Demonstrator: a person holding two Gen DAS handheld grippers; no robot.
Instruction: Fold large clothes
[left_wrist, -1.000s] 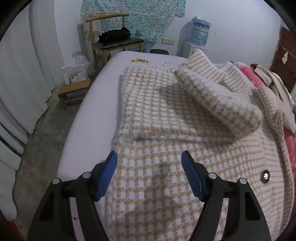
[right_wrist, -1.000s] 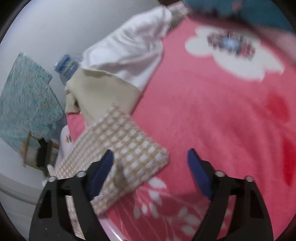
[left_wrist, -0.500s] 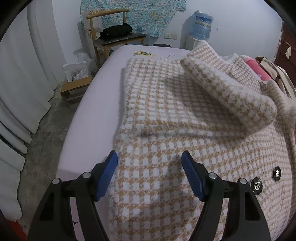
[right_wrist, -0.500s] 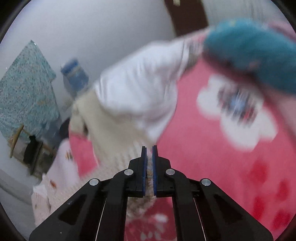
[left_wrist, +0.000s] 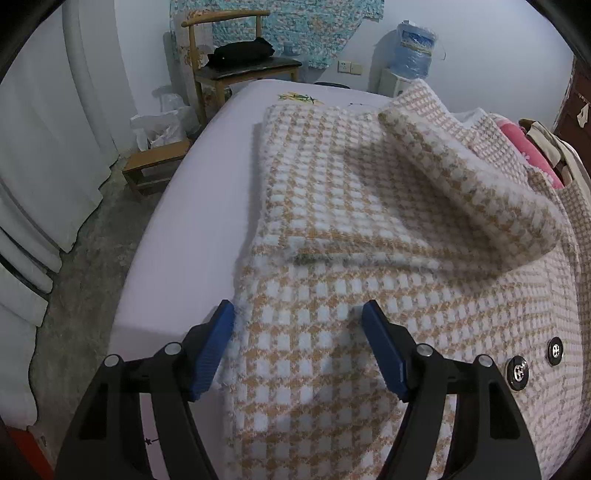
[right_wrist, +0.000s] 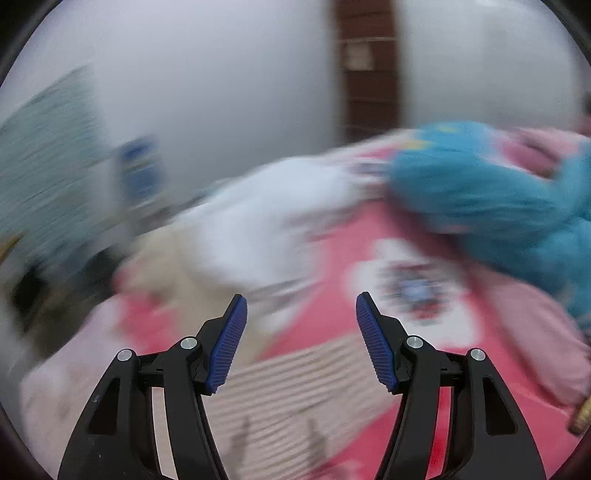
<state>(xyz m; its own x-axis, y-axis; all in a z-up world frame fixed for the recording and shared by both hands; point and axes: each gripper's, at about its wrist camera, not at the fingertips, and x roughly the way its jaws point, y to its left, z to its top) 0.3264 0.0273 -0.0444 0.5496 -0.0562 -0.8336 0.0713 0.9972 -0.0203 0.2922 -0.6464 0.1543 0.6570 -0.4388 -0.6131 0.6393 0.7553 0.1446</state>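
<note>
On the pale lilac bed (left_wrist: 192, 206) lies the checked tan-and-white coat (left_wrist: 332, 229), spread flat with one sleeve (left_wrist: 469, 184) folded back across its middle; two dark buttons (left_wrist: 517, 373) sit near its right edge. Over the coat's near hem hangs the left hand-held gripper (left_wrist: 297, 347), jaws spread, the cloth below them but not pinched. Beyond the coat's far side a wooden chair (left_wrist: 236, 62) stands by the wall. The right hand-held gripper (right_wrist: 301, 339) is opening with nothing between its pads, above a blurred red blanket (right_wrist: 340, 280) and a blue garment (right_wrist: 491, 199)
</note>
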